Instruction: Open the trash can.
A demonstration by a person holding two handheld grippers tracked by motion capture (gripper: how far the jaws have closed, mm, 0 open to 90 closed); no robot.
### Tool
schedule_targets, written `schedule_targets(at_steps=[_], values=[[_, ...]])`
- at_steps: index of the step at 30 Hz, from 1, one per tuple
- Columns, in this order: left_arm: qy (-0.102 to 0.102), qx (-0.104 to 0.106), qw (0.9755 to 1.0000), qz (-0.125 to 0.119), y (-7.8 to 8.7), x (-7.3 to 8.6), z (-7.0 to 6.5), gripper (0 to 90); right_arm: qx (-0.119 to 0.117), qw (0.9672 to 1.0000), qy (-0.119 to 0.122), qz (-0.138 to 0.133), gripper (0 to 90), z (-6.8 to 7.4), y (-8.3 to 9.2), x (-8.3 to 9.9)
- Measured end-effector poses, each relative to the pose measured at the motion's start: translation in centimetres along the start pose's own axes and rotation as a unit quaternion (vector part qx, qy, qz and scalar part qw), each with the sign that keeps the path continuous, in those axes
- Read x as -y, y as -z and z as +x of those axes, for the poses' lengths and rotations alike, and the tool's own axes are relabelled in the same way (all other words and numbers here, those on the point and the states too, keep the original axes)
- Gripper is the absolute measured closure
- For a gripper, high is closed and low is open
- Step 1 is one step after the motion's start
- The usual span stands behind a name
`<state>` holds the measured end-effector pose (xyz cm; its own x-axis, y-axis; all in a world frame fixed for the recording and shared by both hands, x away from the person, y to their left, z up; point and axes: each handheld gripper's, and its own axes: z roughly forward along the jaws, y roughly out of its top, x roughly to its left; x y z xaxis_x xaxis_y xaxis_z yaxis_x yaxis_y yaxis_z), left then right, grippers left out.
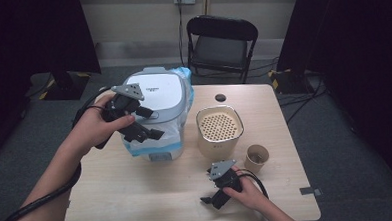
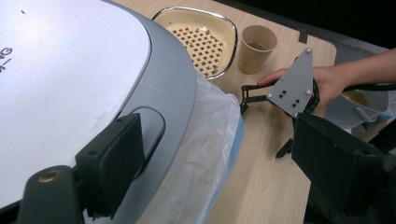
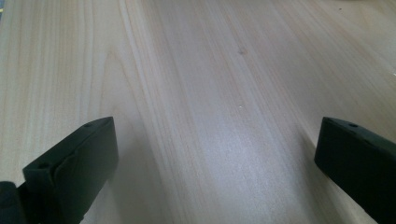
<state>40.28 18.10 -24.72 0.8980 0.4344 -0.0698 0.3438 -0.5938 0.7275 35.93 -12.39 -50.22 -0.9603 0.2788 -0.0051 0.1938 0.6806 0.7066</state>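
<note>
A white and grey rice cooker stands at the table's left in a clear plastic bag. My left gripper hovers at the cooker's front edge, jaws apart. In the left gripper view, one pad lies on the lid's release button, and the other jaw hangs beside the cooker over the table. My right gripper rests on the table near the front edge. Its jaws stand open with bare wood between them. It also appears farther off in the left gripper view.
A cream pot holding a perforated tray sits mid-table, right of the cooker. A paper cup stands to its right. A black folding chair is behind the wooden table. A cable hole marks the far edge.
</note>
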Motion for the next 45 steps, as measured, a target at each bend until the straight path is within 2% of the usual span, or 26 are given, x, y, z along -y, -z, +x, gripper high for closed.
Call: schedule_targets(at_steps=[9, 17, 20, 22, 25, 28, 30, 32, 34, 37, 39, 45], values=[[-0.001, -0.005, 1.0000, -0.006, -0.1, -0.1, 0.4, 16.7, 0.000, 1.0000, 0.001, 0.000, 0.0, 0.0, 0.0, 0.0], [-0.006, -0.010, 0.9999, -0.004, -0.3, 0.0, 0.0, 15.2, 0.000, 1.0000, 0.000, 0.000, 0.0, 0.0, 0.0, 0.0], [-0.003, -0.005, 0.9999, -0.009, -0.4, 0.1, 0.0, 15.3, 0.000, 1.0000, 0.000, 0.000, 0.0, 0.0, 0.0, 0.0], [0.002, 0.006, 0.9998, -0.016, -0.4, 0.3, 0.1, 15.3, 0.000, 1.0000, 0.000, 0.000, 0.0, 0.0, 0.0, 0.0], [0.000, 0.006, 0.9999, -0.015, -0.4, 0.3, 0.1, 15.4, 0.000, 1.0000, 0.000, 0.000, 0.0, 0.0, 0.0, 0.0], [-0.017, 0.019, 0.9996, -0.012, -0.6, 0.2, -0.3, 16.4, 0.000, 1.0000, 0.000, 0.000, 0.0, 0.0, 0.0, 0.0], [-0.017, 0.016, 0.9997, -0.012, -0.6, 0.2, -0.4, 15.7, 0.000, 1.0000, 0.000, 0.000, 0.0, 0.0, 0.0, 0.0], [-0.010, 0.011, 0.9996, -0.022, -0.7, 0.4, -0.7, 15.8, 0.000, 1.0000, 0.000, 0.000, 0.0, 0.0, 0.0, 0.0], [-0.010, 0.024, 0.9993, -0.027, -0.9, 0.6, -0.9, 15.9, 0.001, 1.0000, 0.000, 0.000, 0.0, 0.0, 0.0, 0.0], [-0.012, 0.025, 0.9991, -0.033, -1.2, 0.7, -1.4, 15.9, 0.001, 1.0000, 0.000, 0.000, 0.0, 0.0, 0.0, 0.0], [-0.022, 0.026, 0.9991, -0.024, -1.6, 1.0, -2.1, 16.0, 0.001, 1.0000, 0.000, 0.000, 0.0, 0.0, 0.0, 0.0], [-0.031, 0.041, 0.9985, -0.021, -3.2, 2.0, -3.2, 16.0, 0.001, 1.0000, 0.000, 0.000, 0.0, 0.0, 0.0, 0.0]])
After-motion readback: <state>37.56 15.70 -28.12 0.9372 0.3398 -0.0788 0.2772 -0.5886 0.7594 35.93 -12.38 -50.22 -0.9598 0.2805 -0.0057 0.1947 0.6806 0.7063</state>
